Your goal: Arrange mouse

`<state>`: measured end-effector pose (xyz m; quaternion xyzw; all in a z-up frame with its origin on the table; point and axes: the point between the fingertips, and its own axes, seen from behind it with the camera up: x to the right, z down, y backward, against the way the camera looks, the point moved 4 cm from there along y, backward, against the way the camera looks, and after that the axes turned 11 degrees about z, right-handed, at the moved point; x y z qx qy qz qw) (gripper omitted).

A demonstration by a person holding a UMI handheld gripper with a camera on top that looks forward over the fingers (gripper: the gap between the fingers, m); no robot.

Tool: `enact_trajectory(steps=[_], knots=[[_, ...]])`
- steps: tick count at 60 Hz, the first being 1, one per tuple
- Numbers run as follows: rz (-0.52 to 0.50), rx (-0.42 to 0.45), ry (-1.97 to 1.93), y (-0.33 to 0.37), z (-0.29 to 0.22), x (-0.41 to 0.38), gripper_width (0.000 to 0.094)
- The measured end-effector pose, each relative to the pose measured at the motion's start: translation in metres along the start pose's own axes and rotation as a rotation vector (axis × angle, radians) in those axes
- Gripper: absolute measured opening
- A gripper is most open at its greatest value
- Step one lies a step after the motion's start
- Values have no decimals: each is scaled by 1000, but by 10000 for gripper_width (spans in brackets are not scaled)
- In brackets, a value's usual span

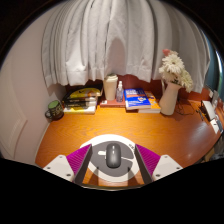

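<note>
We see the mouse [113,155] lying between the two fingers of our tool [113,160], on a pale round surface at the near edge of the worktop [120,125]. The fingers are spread, and we can make out a gap between each purple pad [148,158] and the mouse's flanks, so nothing is pinched.

We judge the mouse light and rigid, with a smooth, rounded shell that could slip; its two long sides, about mid-length, look the best place to take hold, squarely and low.

Farther off, books [140,99] lie at the far side, a vase of flowers [170,90] stands far right, a mug [54,108] far left, all before a curtain [110,40].
</note>
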<state>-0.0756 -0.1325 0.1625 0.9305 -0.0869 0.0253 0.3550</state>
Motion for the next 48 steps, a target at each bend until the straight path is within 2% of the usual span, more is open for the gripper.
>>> enact_trajectory(steps=[12, 20, 48], knots=[[6, 121, -81, 89, -28, 20, 847], [34, 168, -91, 127, -31, 33, 847], [11, 137, -46, 167, 8, 22, 845]])
